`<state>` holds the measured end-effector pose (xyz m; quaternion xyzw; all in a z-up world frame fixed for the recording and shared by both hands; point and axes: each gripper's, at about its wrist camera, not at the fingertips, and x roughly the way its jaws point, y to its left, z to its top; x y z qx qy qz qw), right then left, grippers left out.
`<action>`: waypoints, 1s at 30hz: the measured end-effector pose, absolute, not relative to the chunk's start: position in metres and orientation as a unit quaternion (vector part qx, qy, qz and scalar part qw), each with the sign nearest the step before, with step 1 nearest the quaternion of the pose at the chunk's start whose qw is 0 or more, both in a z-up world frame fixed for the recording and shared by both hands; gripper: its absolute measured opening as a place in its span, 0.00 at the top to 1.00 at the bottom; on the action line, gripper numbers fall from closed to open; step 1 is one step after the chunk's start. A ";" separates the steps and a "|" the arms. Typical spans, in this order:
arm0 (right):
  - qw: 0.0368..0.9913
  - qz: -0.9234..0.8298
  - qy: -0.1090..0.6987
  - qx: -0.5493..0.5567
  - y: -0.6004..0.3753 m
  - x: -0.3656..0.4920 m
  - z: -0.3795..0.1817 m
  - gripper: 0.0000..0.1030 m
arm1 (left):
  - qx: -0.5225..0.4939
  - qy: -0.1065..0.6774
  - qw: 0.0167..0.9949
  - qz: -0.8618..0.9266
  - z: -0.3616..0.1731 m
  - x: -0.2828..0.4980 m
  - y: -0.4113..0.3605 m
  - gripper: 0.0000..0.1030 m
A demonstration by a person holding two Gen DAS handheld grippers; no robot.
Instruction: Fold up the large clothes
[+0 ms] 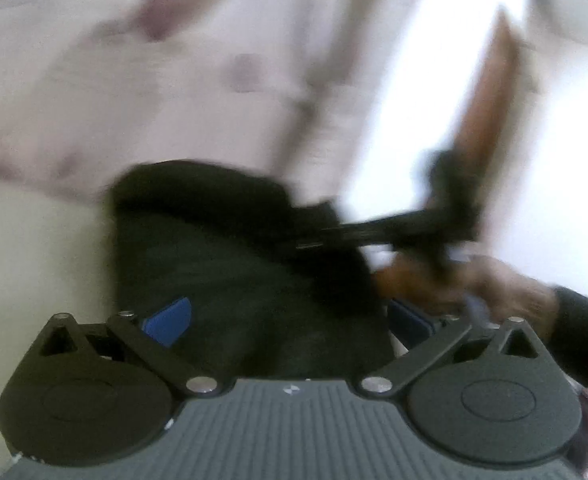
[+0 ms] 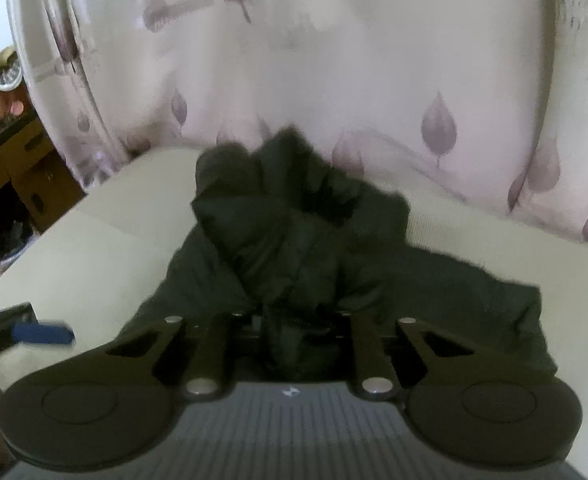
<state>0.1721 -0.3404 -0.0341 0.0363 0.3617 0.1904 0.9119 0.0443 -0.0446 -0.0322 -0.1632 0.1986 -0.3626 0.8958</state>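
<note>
One large dark, crumpled padded garment (image 2: 294,240) lies on the cream cushion (image 2: 93,240) before the leaf-printed pale fabric (image 2: 374,60). Our right tongs (image 2: 294,332) are drawn narrow, pinching a bunched fold of it. Our left tongs (image 1: 289,320) are spread wide, the garment (image 1: 233,272) lying between their blue fingers (image 1: 169,320).

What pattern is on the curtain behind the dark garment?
Purple leaf shapes on pale pink curtain; clearest in the right wrist view.
</note>
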 end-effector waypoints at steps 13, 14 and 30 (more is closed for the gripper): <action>0.939 0.161 0.303 0.020 -0.368 0.164 -0.008 0.88 | -0.066 0.243 0.910 -0.329 -0.069 0.013 -0.078 0.00; 0.940 0.159 0.302 0.023 -0.371 0.163 -0.007 0.88 | -0.056 0.246 0.912 -0.323 -0.073 0.013 -0.087 0.00; 0.942 0.173 0.279 0.064 -0.389 0.157 0.011 0.88 | -0.172 0.315 0.903 -0.235 -0.138 0.066 -0.150 0.04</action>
